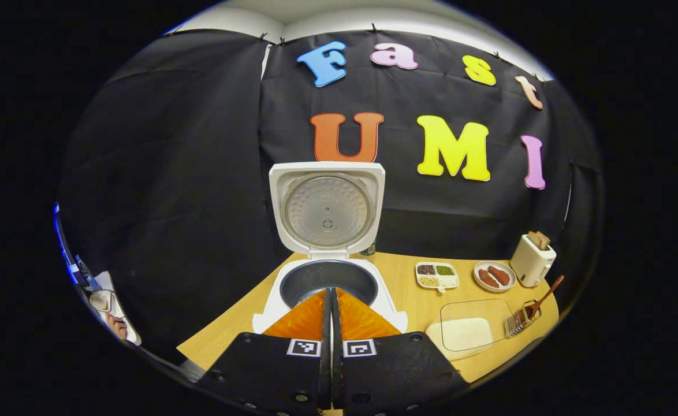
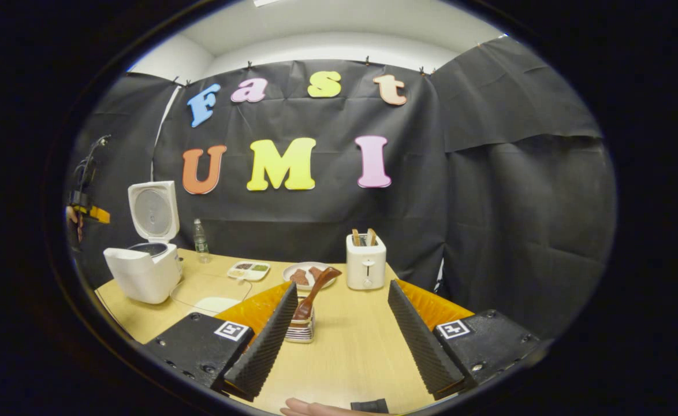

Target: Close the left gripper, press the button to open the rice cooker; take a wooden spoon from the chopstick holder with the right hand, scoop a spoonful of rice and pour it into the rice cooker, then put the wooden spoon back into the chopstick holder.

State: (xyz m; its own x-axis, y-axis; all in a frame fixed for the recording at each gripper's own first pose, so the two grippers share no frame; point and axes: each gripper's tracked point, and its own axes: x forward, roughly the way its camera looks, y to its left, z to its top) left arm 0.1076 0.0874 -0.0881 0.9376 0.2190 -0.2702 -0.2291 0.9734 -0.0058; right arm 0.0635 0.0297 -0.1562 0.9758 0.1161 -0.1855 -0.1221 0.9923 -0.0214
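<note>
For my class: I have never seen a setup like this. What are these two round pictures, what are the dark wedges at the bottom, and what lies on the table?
A person holds a two-finger gripper in each hand, and each carries a camera looking along its fingers. In the left gripper view, the left gripper is shut, empty, before the rice cooker, whose lid stands open. In the right gripper view, the right gripper is open, holding nothing, aimed toward the chopstick holder with the wooden spoon in it. The wooden table also holds a clear container of rice, a toaster, a plate, a divided dish and a bottle.
</note>
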